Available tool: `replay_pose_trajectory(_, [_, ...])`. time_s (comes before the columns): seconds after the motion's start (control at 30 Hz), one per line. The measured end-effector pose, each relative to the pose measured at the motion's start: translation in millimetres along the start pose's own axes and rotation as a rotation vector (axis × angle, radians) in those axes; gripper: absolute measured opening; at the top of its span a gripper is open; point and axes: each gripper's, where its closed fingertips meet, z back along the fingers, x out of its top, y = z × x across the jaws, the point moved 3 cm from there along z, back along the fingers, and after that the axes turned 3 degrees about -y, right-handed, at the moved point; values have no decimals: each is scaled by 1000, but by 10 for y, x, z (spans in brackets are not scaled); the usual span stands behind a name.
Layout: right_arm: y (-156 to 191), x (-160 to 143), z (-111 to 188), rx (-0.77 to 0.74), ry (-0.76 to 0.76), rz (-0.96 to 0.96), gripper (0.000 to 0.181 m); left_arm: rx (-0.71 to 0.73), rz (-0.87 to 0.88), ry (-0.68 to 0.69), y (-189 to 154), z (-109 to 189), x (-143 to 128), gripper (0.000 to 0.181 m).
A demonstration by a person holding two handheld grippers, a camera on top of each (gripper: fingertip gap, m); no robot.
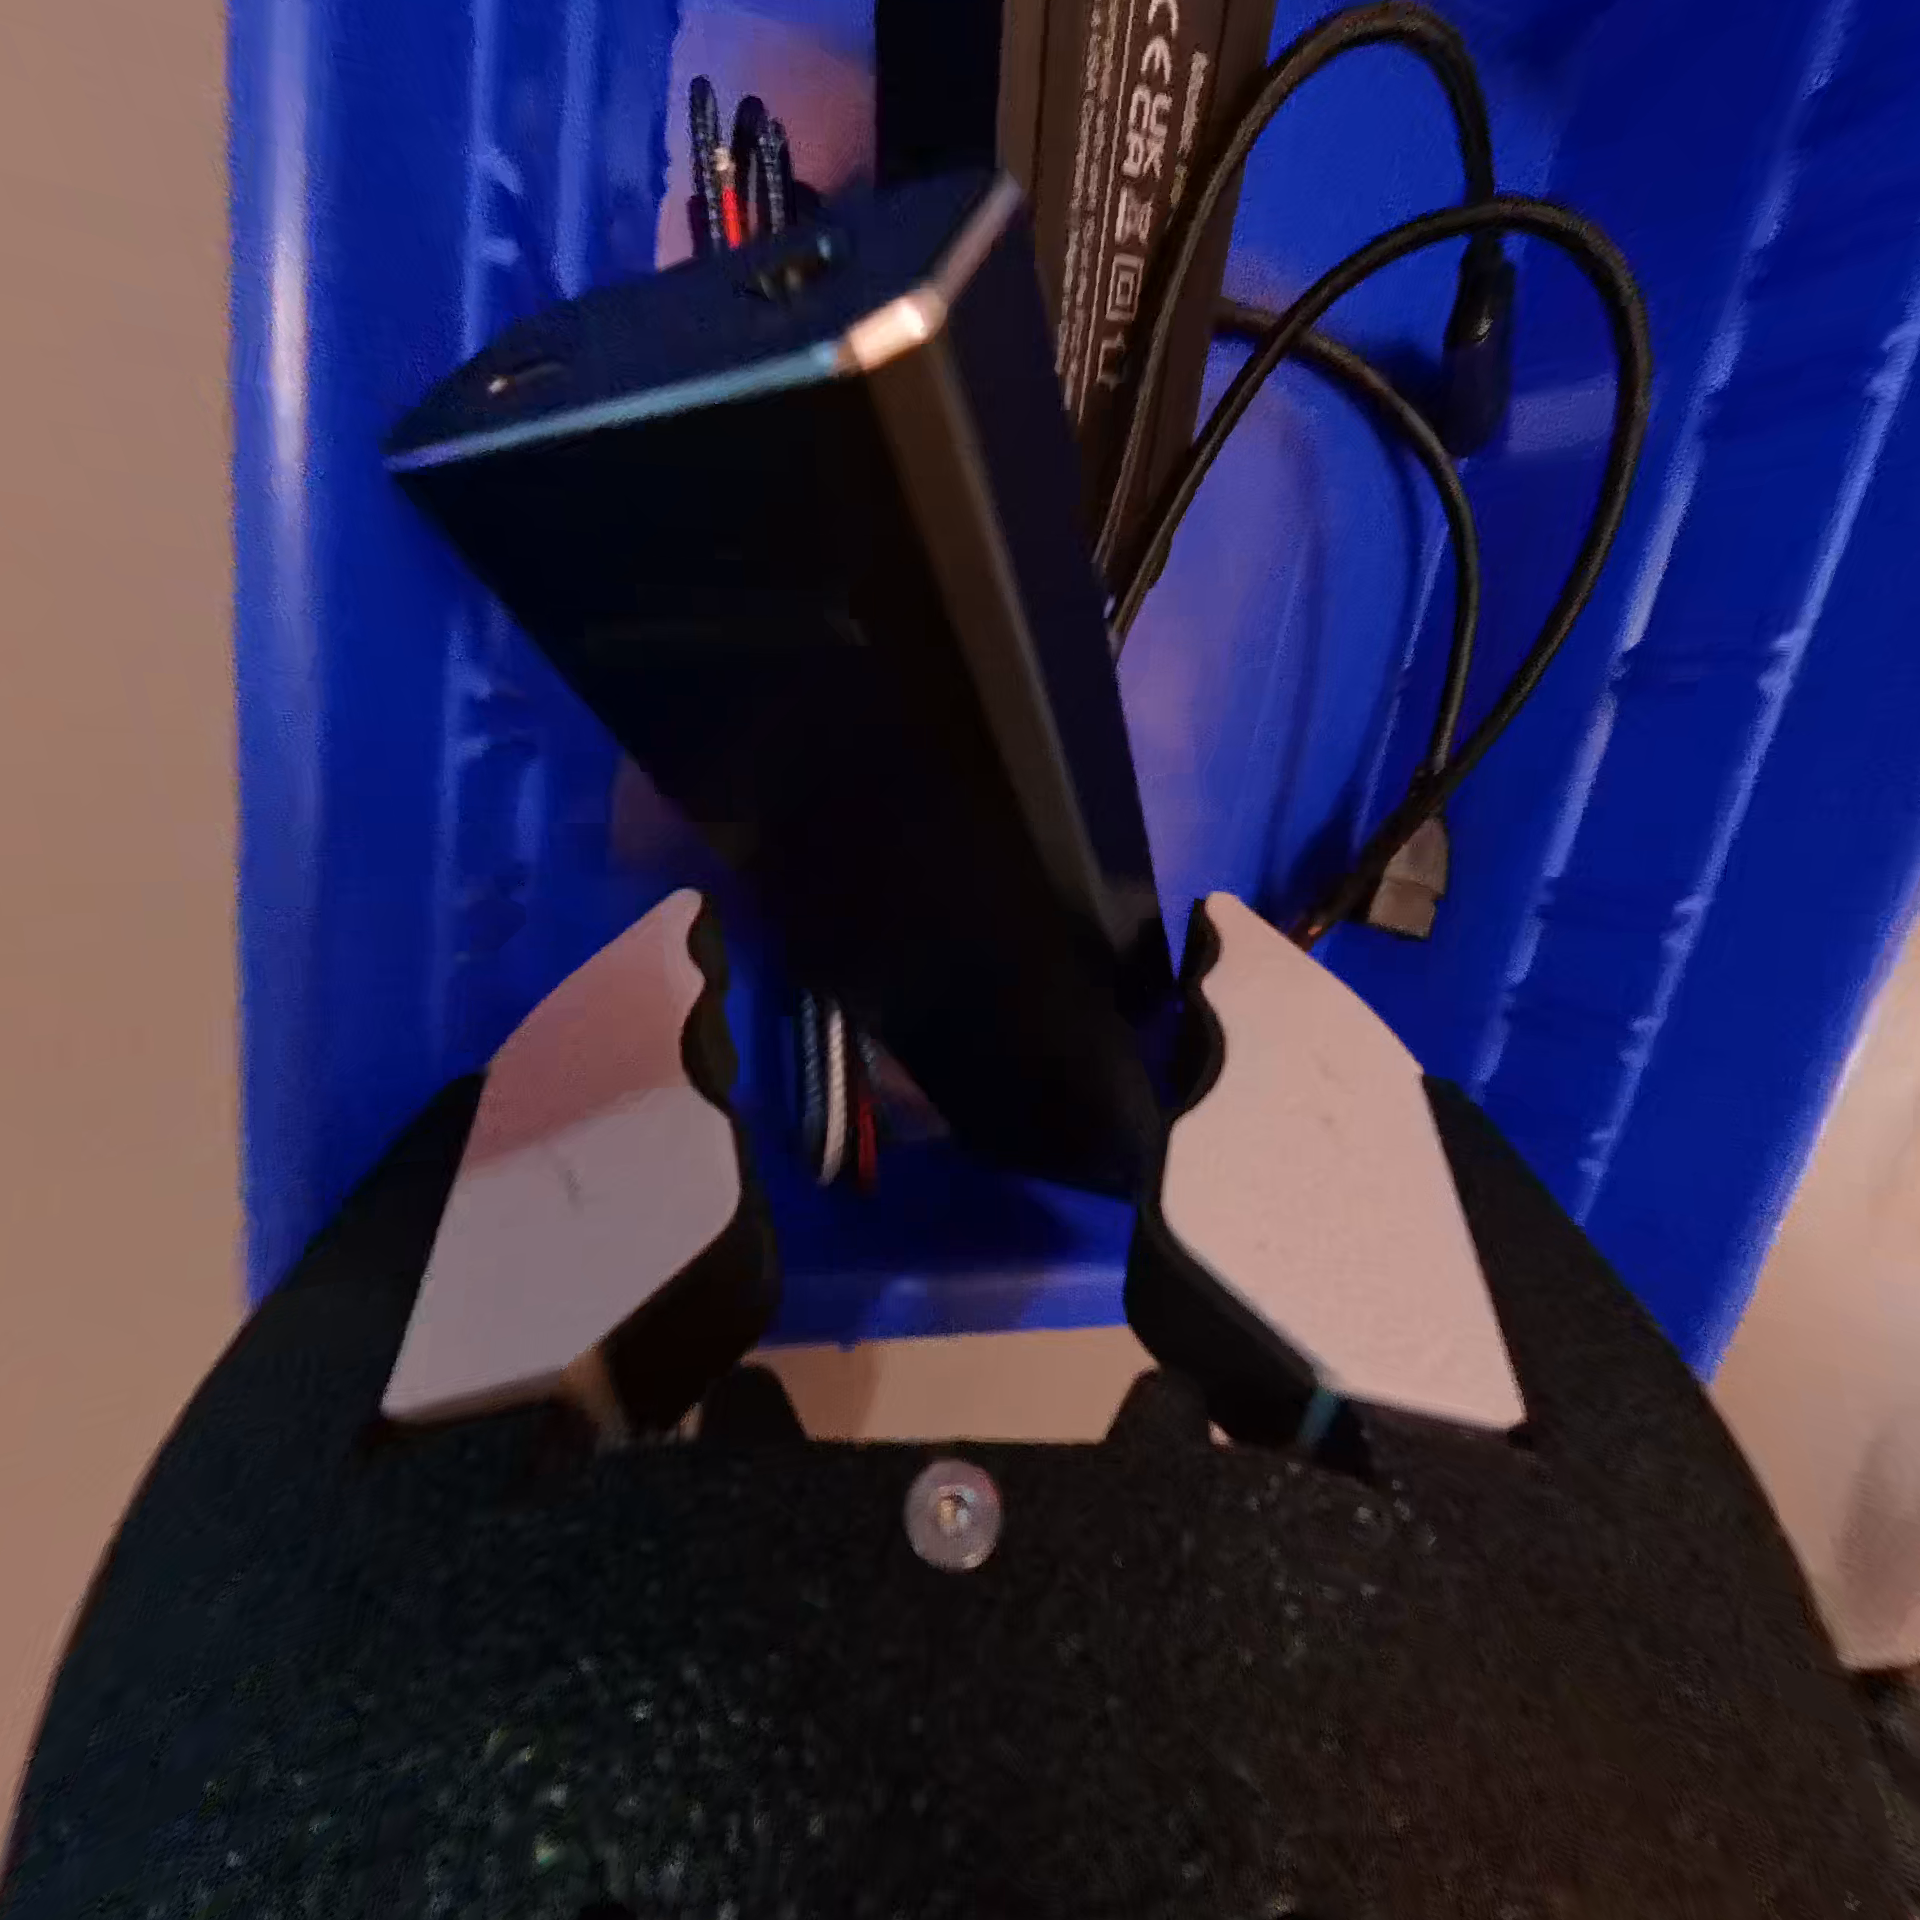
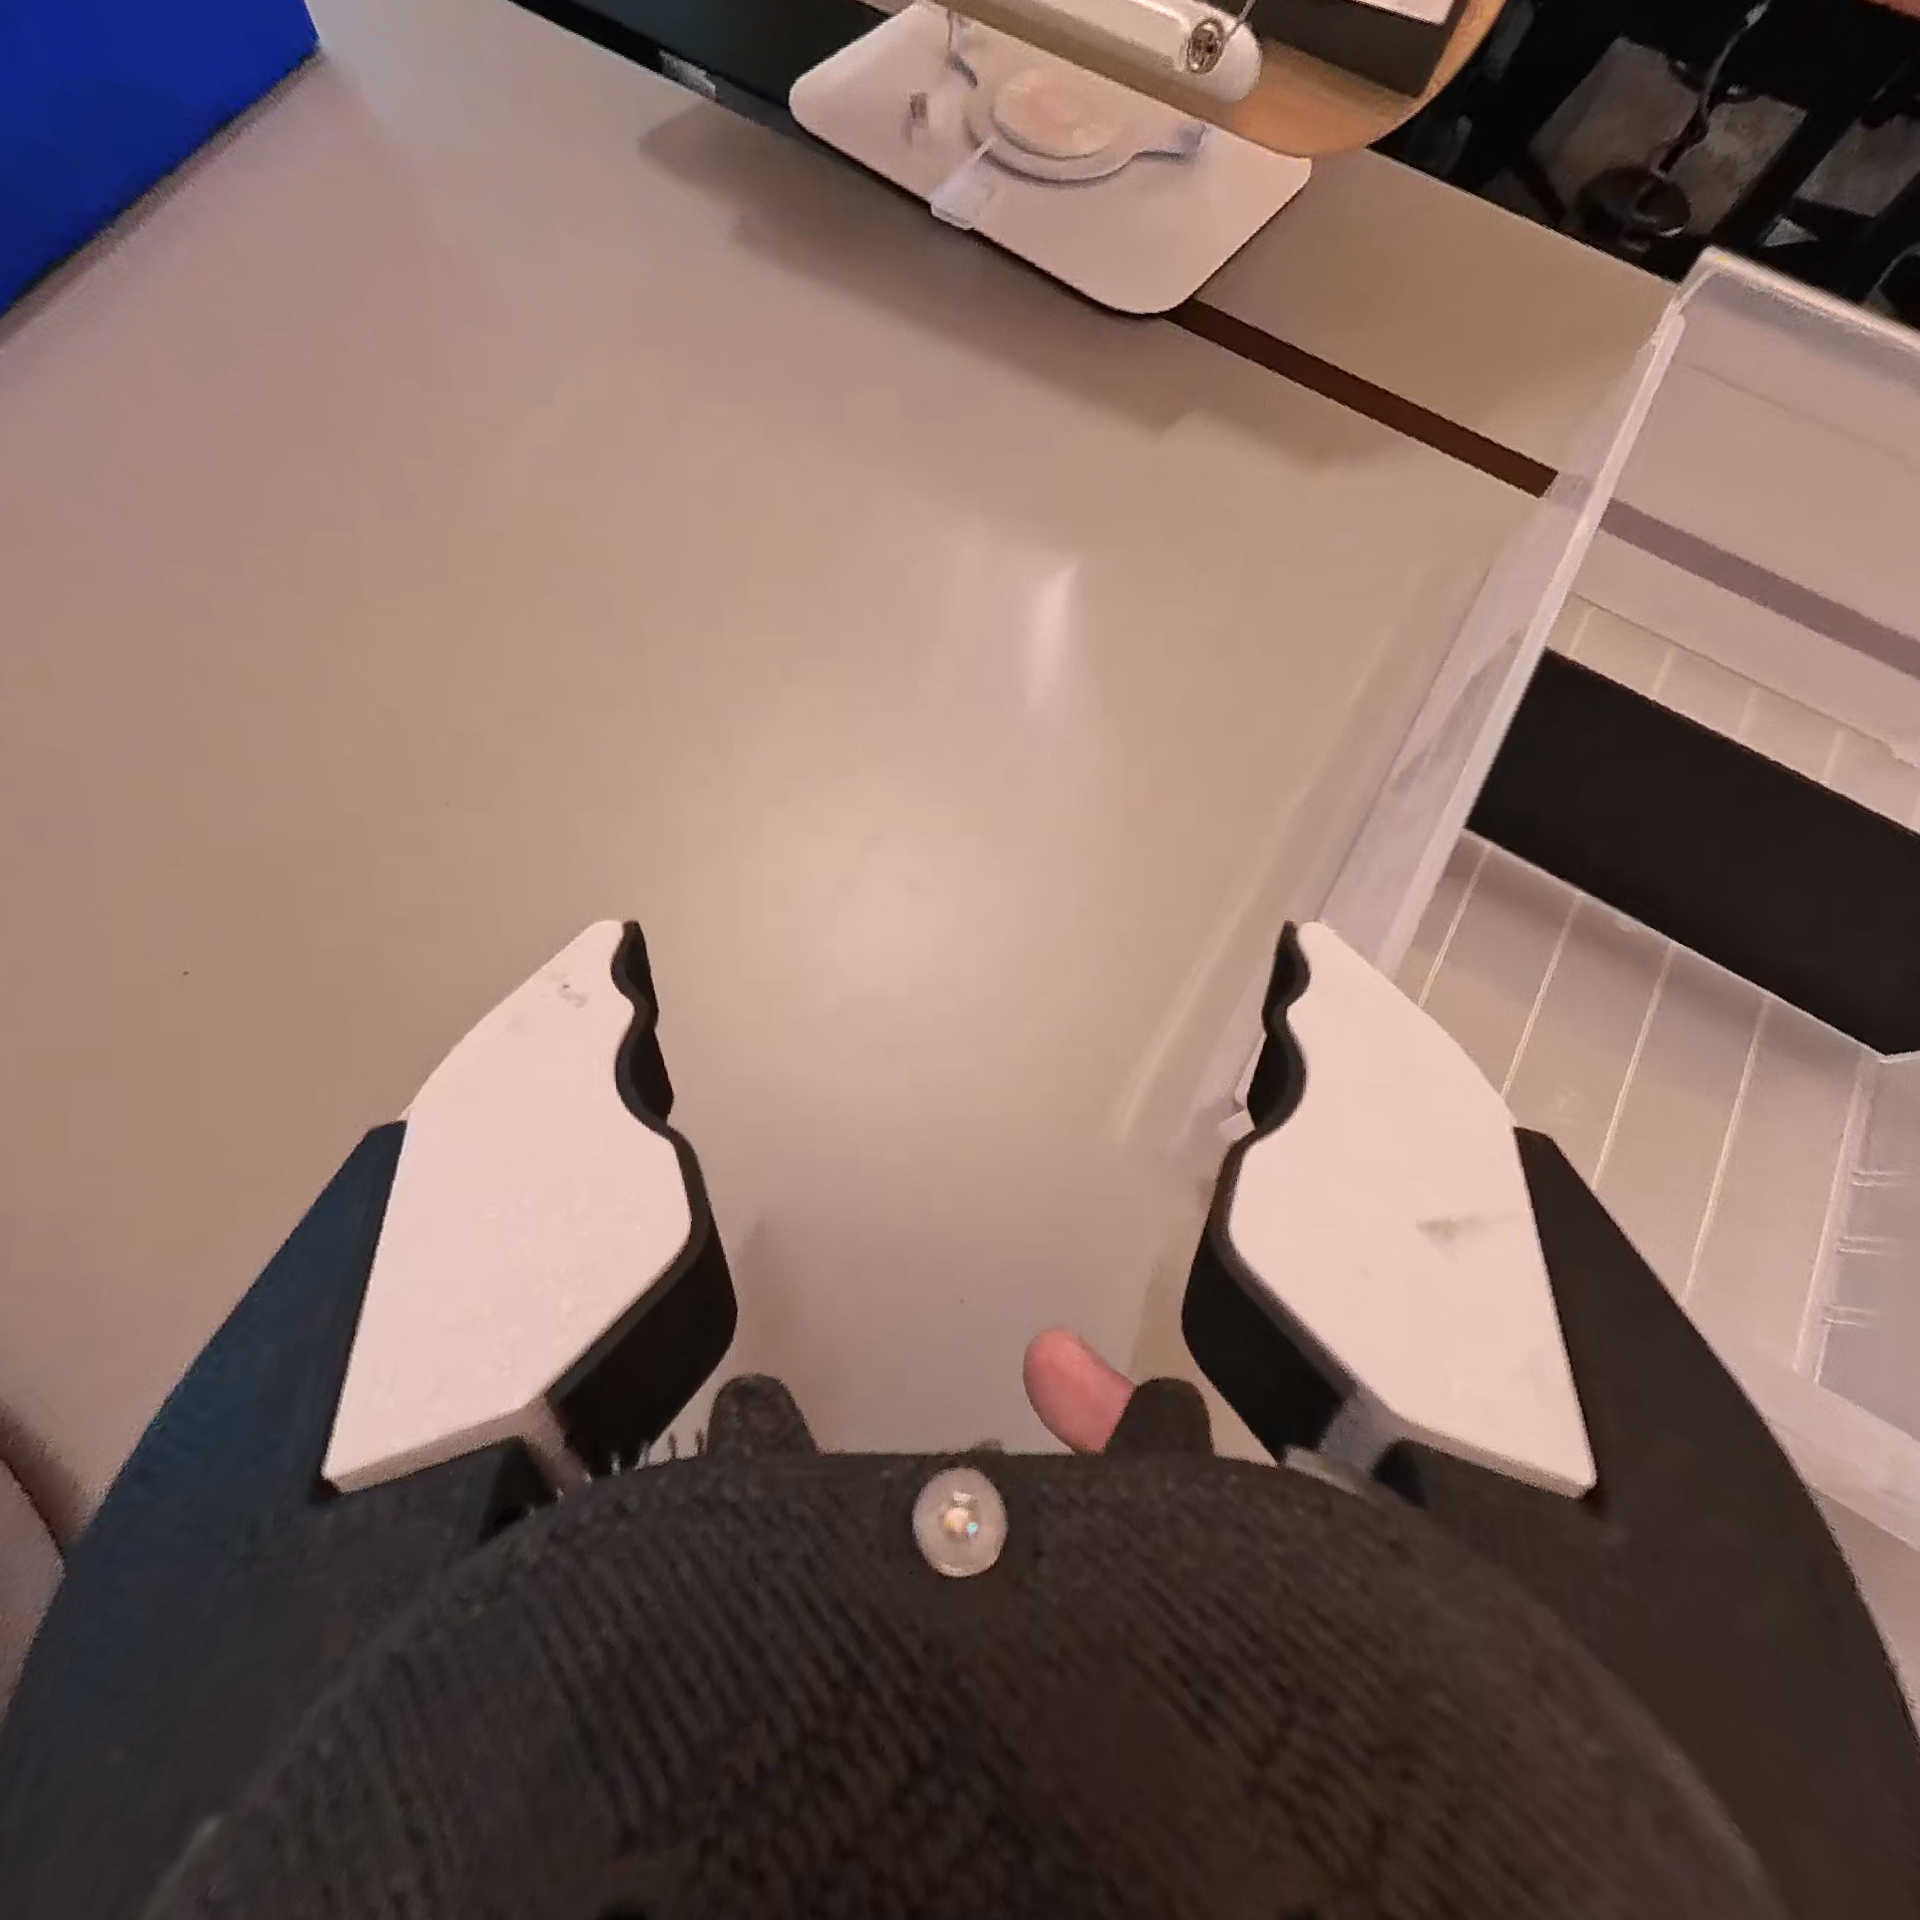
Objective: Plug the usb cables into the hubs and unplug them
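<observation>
Left wrist view: black gripper housing fills the foreground, and the left gripper (image 1: 951, 997) stands over a blue bin (image 1: 1714, 727) that rests on the pale counter (image 1: 114, 727). Its fingers (image 1: 582, 1174) are spread apart, grasping nothing. A dark hub (image 1: 790, 644) lies tilted inside the bin, its near end reaching down into the gap between the two fingers. That end passes close to the right-hand finger; contact cannot be confirmed. The hub's far end, with bright bevelled edges, points up and to the left. A second dark hub (image 1: 1132, 177), bearing printed markings, stands beyond it against the bin's far wall. Black USB cables (image 1: 1538, 436) loop along the right side of the bin, one ending in a loose plug (image 1: 1413, 883) just beyond the right-hand fingertip. Braided cables (image 1: 842, 1101) with red and white strands show beneath the near hub, between the fingers. The view is somewhat blurred.

Right wrist view: the right gripper (image 2: 961, 997) hovers over bare counter (image 2: 623, 623), fingers (image 2: 530, 1195) released and wide, nothing between them. A person's fingertip (image 2: 1070, 1392) shows at the housing. A clear plastic bin (image 2: 1662, 935) sits at the right, touching nothing held. A white stand base (image 2: 1122, 218) lies at the far edge, and a blue bin corner (image 2: 125, 114) shows upper left.
</observation>
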Motion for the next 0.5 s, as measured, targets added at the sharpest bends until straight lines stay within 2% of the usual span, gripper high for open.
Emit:
replay_pose_trajectory(0.1, [12,-40,0,15,6,-6,111,-108,63,32,-41,-158,-12,76])
replay_pose_trajectory(0.27, [-83,-171,79,19,5,-29,110,-93,-33,-94,-92,-123,28,74])
replay_pose_trajectory(0.4, [-188,-225,130,41,-19,-67,110,-3,-114,-220,-168,84,33,73])
replay_pose_trajectory(0.5, [-291,-208,159,44,-24,-52,109,66,-211,-344,-351,388,82,72])
